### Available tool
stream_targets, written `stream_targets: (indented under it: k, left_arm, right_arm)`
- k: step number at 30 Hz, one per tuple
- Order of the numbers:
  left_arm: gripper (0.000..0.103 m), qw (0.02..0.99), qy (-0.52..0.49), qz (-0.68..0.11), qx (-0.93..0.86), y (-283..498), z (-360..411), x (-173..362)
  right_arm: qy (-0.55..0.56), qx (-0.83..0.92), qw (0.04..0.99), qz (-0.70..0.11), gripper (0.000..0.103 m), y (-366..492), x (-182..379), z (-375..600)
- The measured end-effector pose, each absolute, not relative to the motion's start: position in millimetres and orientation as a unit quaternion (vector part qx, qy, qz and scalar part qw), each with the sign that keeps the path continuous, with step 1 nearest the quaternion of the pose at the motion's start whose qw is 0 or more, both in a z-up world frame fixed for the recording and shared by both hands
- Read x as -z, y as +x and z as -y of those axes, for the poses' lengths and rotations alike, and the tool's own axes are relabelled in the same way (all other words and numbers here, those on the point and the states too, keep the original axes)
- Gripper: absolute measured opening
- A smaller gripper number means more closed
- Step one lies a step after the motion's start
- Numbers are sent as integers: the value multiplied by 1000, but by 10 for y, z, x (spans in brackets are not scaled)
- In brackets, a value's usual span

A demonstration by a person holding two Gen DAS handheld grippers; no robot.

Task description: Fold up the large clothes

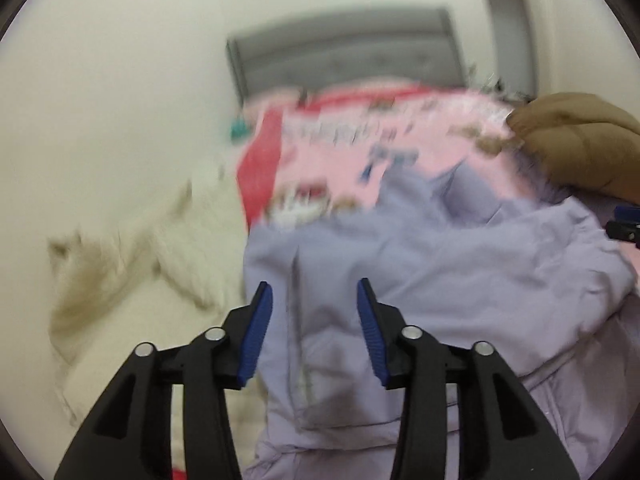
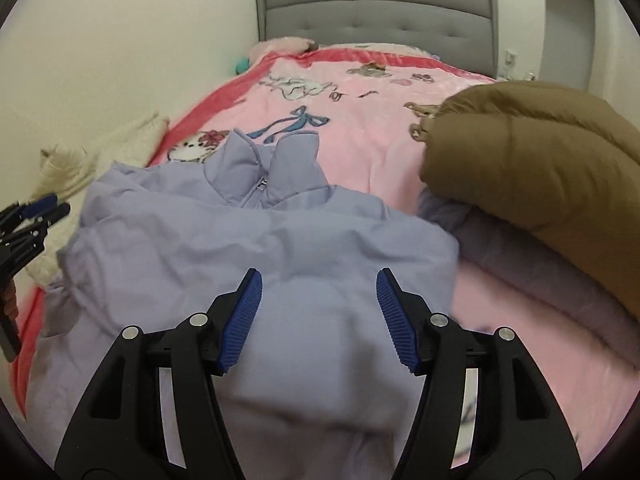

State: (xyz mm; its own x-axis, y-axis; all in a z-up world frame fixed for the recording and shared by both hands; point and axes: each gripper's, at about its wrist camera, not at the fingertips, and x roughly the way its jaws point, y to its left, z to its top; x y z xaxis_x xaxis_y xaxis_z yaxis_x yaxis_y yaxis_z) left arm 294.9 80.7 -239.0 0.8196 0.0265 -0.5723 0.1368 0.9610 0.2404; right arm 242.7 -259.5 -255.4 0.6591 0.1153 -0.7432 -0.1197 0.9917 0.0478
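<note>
Black two-finger left gripper (image 1: 314, 294) with ribbed blue pads fills the bottom of the left wrist view, jaws parted, nothing pinched between them; it points down over the lilac quilted zip-front jacket (image 1: 420, 280). Left view is motion-blurred, so whether the pads brush the fabric cannot be told. Black right gripper (image 2: 319, 282) with the same blue pads likewise stands released, jaws apart and wider than the left pair, angled down above the jacket's lower body with no cloth between the pads. Jacket lies spread front-up on the pink cartoon-print blanket (image 2: 360, 128), stand-up collar toward the grey tufted headboard (image 2: 376, 4), zip closed at the neck, fabric creased. In the right wrist view the left gripper appears at the jacket's left edge, beside a cream knitted garment (image 2: 100, 148) that lies bunched against the off-white wall (image 2: 100, 40) just left of the jacket. Right of the jacket, near it, sits a tan-brown puffy padded coat (image 2: 540, 160), rolled, on top of a folded pale mauve garment (image 2: 540, 280). Blanket has a red border (image 2: 224, 88) running along the wall side from the jacket toward the headboard. Small teal object (image 2: 242, 66) lies by the wall, well beyond the jacket; too small to identify.
</note>
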Motion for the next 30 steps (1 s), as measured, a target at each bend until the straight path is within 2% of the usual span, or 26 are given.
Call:
stream_targets:
  k: [2,6,9,13,24,25,26,29,30]
  left_arm:
    - [47,943,156,-288,60,2848,-625,2411]
    - [47,903,173,-385,77,2987,-444,2851]
    - [47,892,153,-418,82,3066,-492,3024]
    - [51,888,133,-430,95,3139,-557,3073]
    - [52,882,179,-427,93,3119,-450,3252]
    - [56,883,207,-410,94,3055,-423,3220]
    - [64,885,229,-395,91,3011,-420,3182]
    - [74,893,253,-359,99,2819,-532,2999]
    - [76,898,243,-351,106,2732,-617,2925]
  right_arm:
    - [2,-57,906,-420,57,2324,2635,2626]
    - [4,-40,887,-461,57,2258,2935,2637]
    - [-17,-40,879,-475,57,2239,3093,2603]
    - [-53,-40,871,-487,58,2252,3299,2524]
    - [-61,-30,859,-508,60,2299,3421,2510]
    - [-63,-29,857,-511,61,2290,3375,2514]
    - [-67,-27,856,-511,65,2292,3329,2509]
    - [-81,-25,865,-495,85,2143,3083,2523]
    - [-78,-35,871,-483,85,2034,2991,2536]
